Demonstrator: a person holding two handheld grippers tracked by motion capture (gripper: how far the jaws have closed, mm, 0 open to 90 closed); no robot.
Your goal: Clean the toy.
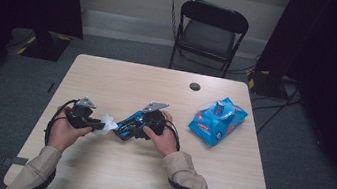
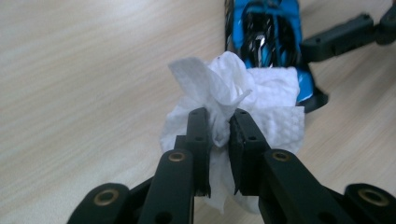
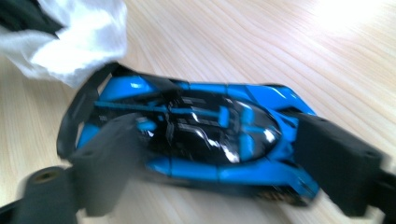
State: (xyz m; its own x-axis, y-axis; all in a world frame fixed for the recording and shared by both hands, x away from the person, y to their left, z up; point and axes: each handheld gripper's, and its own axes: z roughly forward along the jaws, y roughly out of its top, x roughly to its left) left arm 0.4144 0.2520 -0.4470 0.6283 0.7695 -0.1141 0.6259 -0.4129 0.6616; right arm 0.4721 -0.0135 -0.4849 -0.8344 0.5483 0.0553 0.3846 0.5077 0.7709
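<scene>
Left gripper (image 2: 218, 122): jaws pinched tight on a bunched white wet wipe (image 2: 243, 93). The wipe is crumpled, its embossed texture visible, and it fans out past the fingertips and hangs below them. In the high view the left gripper (image 1: 96, 124) lies low over the wooden table (image 1: 94, 174), wipe (image 1: 108, 123) at its tip.

Just ahead of the left gripper's tips, touching the far edge of the wipe: a blue and black toy race car (image 2: 266, 32). Glossy bodywork, dark cockpit canopy, black rear wing at the end nearest the wipe.

Right gripper (image 3: 205, 154): jaws spread wide, one pad on each flank of the toy car (image 3: 196, 135), which lies lengthwise across the gap on the tabletop. The view is blurred, so whether the pads press on the sides cannot be told. Wing end of the car points to the wipe (image 3: 79, 42), upper left of that view. In the high view the right gripper (image 1: 139, 125) meets the left at mid-table, car (image 1: 130, 124) between them.

Beyond the right gripper, well apart on its outer side: a blue wet-wipe pack (image 1: 216, 122), lying flat, its lid flap raised.
</scene>
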